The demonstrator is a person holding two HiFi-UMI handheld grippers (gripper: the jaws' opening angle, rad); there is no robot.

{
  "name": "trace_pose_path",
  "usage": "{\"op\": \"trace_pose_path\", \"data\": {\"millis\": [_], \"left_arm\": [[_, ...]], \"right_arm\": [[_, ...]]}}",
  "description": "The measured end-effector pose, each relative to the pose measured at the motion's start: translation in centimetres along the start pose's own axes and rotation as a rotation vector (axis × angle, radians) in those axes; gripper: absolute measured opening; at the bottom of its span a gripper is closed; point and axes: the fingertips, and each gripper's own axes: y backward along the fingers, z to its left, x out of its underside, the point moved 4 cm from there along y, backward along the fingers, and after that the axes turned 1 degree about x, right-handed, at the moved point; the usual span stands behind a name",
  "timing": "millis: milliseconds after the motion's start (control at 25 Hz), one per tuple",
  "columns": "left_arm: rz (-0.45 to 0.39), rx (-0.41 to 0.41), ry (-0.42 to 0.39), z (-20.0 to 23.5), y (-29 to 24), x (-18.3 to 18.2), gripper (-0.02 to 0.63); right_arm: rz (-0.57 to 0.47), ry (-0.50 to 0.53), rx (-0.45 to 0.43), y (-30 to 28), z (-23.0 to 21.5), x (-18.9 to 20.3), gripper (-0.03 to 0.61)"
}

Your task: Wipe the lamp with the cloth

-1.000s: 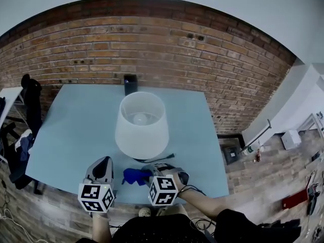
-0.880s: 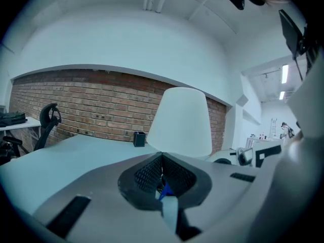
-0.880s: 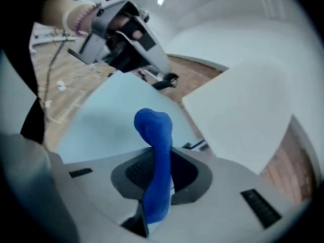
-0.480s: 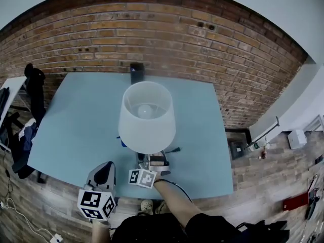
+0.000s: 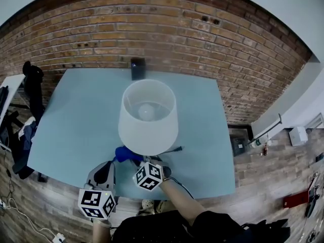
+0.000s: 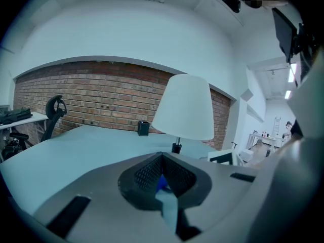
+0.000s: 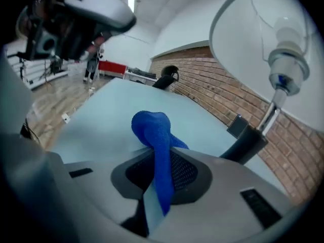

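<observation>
A lamp with a white shade [image 5: 148, 116] stands mid-table on the light blue table [image 5: 76, 125]. My right gripper [image 5: 136, 162] is shut on a blue cloth [image 5: 124, 153], held at the shade's lower left rim. In the right gripper view the cloth [image 7: 158, 135] bulges out of the shut gripper [image 7: 162, 161], with the bulb [image 7: 286, 44] and black base [image 7: 248, 140] to the right, under the shade. My left gripper [image 5: 105, 165] hovers at the table's near edge, shut and holding nothing. Its own view points the gripper [image 6: 162, 161] at the lamp [image 6: 185, 108].
A small black box [image 5: 137, 68] stands at the table's back edge by the brick wall. The lamp's cable [image 5: 174, 149] trails right of the base. A black office chair [image 5: 30, 92] is left of the table. Floor clutter lies at the right.
My right gripper lifted the cloth off the table's near edge, passed under the shade by the base, and now holds it at the shade's lower left rim. The left gripper stayed put.
</observation>
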Motion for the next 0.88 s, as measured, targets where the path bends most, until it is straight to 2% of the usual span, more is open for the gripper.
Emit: {"op": "trace_pose_path", "data": {"millis": [40, 80, 120, 280, 320, 400, 520, 640, 800, 880], "left_arm": [[0.0, 0.009, -0.001, -0.1, -0.4, -0.1, 0.008], [0.002, 0.017, -0.004, -0.2, -0.8, -0.1, 0.008], [0.004, 0.025, -0.007, -0.3, -1.2, -0.2, 0.008], [0.018, 0.047, -0.018, -0.8, -2.7, -0.4, 0.009], [0.019, 0.05, -0.021, -1.1, -2.9, -0.4, 0.008], [0.022, 0.057, -0.027, -1.5, -3.3, -0.5, 0.008], [0.035, 0.054, -0.027, -1.7, -3.5, -0.2, 0.008], [0.045, 0.052, -0.024, -1.7, -3.6, 0.1, 0.009], [0.058, 0.045, -0.027, -1.7, -3.9, 0.3, 0.008], [0.059, 0.047, -0.031, -1.9, -4.1, 0.3, 0.009]], "right_arm": [[-0.041, -0.035, -0.021, 1.2, 0.3, 0.2, 0.066], [-0.089, -0.068, -0.002, 2.6, 0.2, 0.4, 0.066], [-0.139, -0.099, 0.056, 4.1, -0.5, 0.6, 0.066], [-0.287, -0.2, 0.374, 9.5, -6.1, 1.8, 0.066], [-0.311, -0.202, 0.421, 10.2, -7.5, 2.1, 0.066], [-0.347, -0.187, 0.457, 10.2, -9.6, 2.3, 0.066], [-0.339, -0.184, 0.422, 8.3, -11.3, 2.3, 0.066], [-0.239, -0.181, 0.332, 6.7, -11.2, 3.9, 0.066], [-0.013, 0.018, 0.154, 4.8, -8.9, 6.9, 0.066], [0.007, 0.011, 0.11, 5.1, -8.8, 7.4, 0.066]]}}
